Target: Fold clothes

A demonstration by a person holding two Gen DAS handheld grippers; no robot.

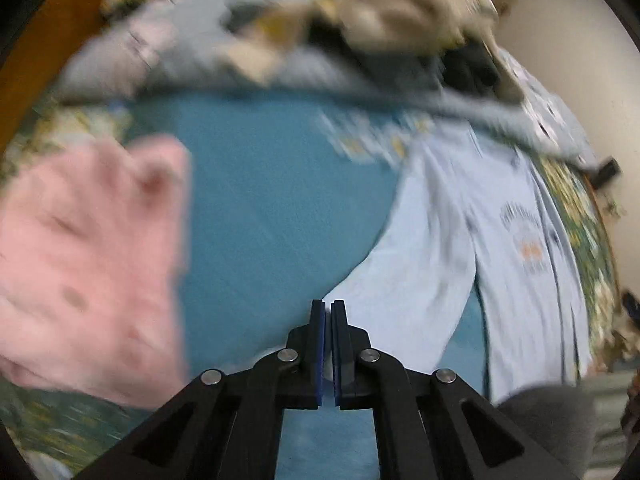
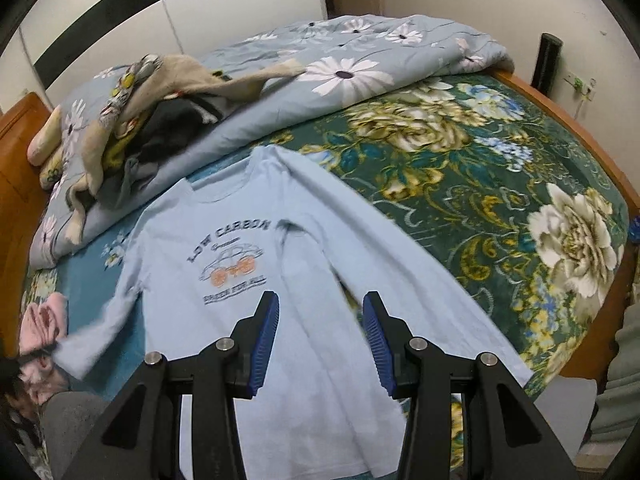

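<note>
Jaws of the left gripper are clenched on a sleeve end of the pale blue long-sleeved printed shirt; the right gripper hangs released above its hem. That shirt lies face up on the green floral bed cover, beside a pink folded garment.

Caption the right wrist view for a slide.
Open right tool above a light blue shirt spread on a floral bed.

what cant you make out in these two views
- Left wrist view: motion blur smears the print on the light blue shirt and the pile of clothes.
- Left gripper: jaws nearly closed on the shirt's sleeve; the actual grip is hidden between them.
- Right wrist view: the right gripper hides the shirt's hem; the sleeve end is blurred.
</note>
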